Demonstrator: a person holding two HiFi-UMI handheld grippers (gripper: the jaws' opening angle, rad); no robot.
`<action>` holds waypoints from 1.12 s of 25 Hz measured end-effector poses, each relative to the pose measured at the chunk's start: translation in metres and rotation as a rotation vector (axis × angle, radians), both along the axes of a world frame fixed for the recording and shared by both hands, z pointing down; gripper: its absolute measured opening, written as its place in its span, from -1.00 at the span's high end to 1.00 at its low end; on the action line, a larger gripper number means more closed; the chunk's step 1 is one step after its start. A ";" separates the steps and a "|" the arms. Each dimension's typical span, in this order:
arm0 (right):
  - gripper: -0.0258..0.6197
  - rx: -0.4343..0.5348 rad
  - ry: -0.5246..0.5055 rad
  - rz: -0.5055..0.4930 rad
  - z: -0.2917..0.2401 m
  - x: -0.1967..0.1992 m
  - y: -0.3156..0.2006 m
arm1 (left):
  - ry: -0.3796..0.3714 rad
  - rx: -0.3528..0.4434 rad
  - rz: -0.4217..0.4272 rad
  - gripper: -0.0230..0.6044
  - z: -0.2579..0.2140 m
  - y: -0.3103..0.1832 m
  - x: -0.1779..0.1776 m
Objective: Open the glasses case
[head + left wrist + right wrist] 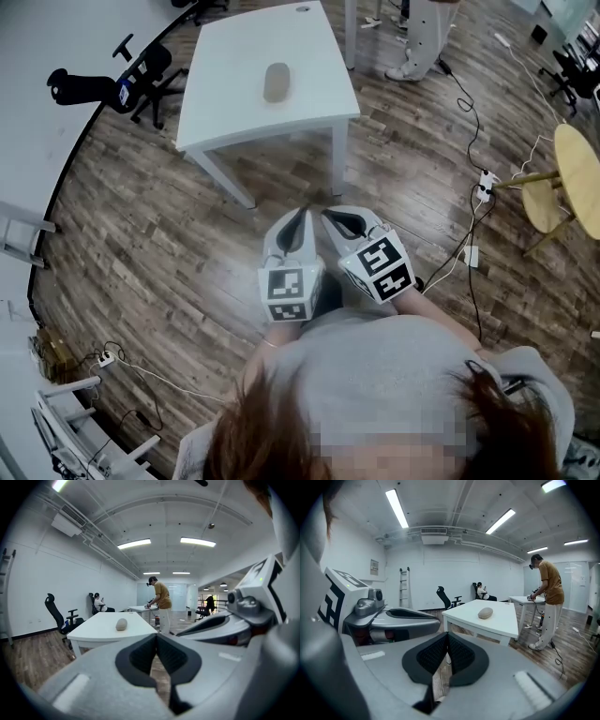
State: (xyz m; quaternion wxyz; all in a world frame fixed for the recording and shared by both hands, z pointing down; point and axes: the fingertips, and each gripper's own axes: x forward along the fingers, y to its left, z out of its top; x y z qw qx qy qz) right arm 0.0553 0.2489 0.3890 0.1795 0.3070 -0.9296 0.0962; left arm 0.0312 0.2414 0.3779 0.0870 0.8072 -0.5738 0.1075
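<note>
A beige oval glasses case (277, 82) lies closed on the white table (234, 103), well ahead of both grippers. It shows small in the left gripper view as the glasses case (121, 624) and in the right gripper view as the glasses case (485, 613). My left gripper (302, 212) and right gripper (328, 214) are held side by side over the wooden floor, short of the table's near edge. Both are shut with nothing between their pads. In each gripper view the other gripper fills one side.
A black office chair (141, 75) stands left of the table. A person (422, 37) stands beyond it at another desk. Cables and a power strip (484, 184) lie on the floor at right, by a round wooden table (574, 178).
</note>
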 end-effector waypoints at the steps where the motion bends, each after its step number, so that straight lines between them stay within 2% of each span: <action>1: 0.91 0.000 0.002 0.004 0.000 -0.004 -0.009 | 0.002 0.001 0.003 0.92 -0.001 -0.009 -0.003; 13: 0.91 -0.019 0.029 0.056 0.003 -0.042 -0.102 | 0.030 -0.025 0.050 0.92 0.003 -0.105 -0.041; 22: 0.91 -0.013 0.006 0.079 0.004 -0.070 -0.144 | 0.024 -0.029 0.086 0.92 0.009 -0.150 -0.064; 28: 0.91 -0.032 0.002 0.098 0.004 -0.070 -0.164 | 0.020 -0.042 0.087 0.92 0.012 -0.169 -0.071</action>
